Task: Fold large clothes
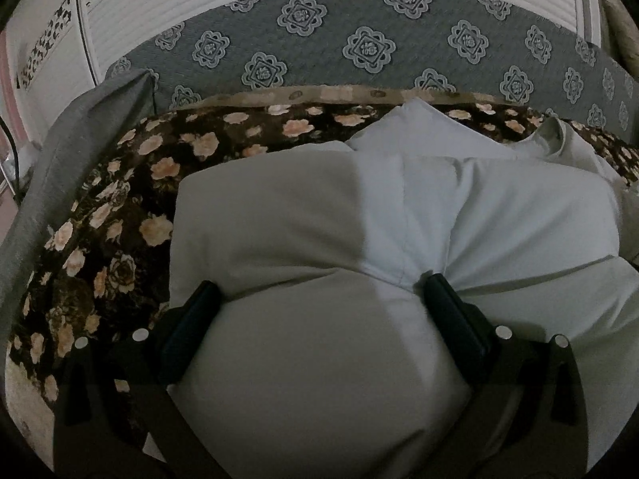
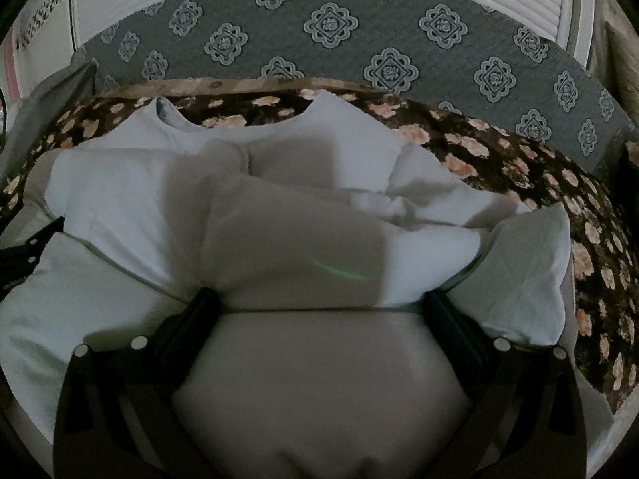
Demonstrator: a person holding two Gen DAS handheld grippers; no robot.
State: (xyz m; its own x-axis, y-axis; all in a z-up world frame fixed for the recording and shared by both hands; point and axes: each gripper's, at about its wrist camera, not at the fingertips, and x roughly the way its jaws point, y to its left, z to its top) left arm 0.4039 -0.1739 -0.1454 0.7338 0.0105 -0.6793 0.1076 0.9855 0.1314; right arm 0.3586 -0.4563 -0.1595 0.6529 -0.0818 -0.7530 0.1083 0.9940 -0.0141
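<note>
A dark floral blanket (image 1: 131,183) was spread below, backed by a grey medallion-patterned headboard (image 1: 359,32), white slatted panels (image 1: 191,4) seen behind.

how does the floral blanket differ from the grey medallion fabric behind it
The floral blanket is dark brown with peach roses; the medallion fabric is grey with pale ornate emblems. The blanket lies under the white garment; the grey fabric rises behind, bare. Both carry repeating patterns.

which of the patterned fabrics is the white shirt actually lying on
The dark brown blanket with peach roses: the white shirt rests directly on it. The grey medallion-print fabric stands behind it, apart from the shirt.
</note>
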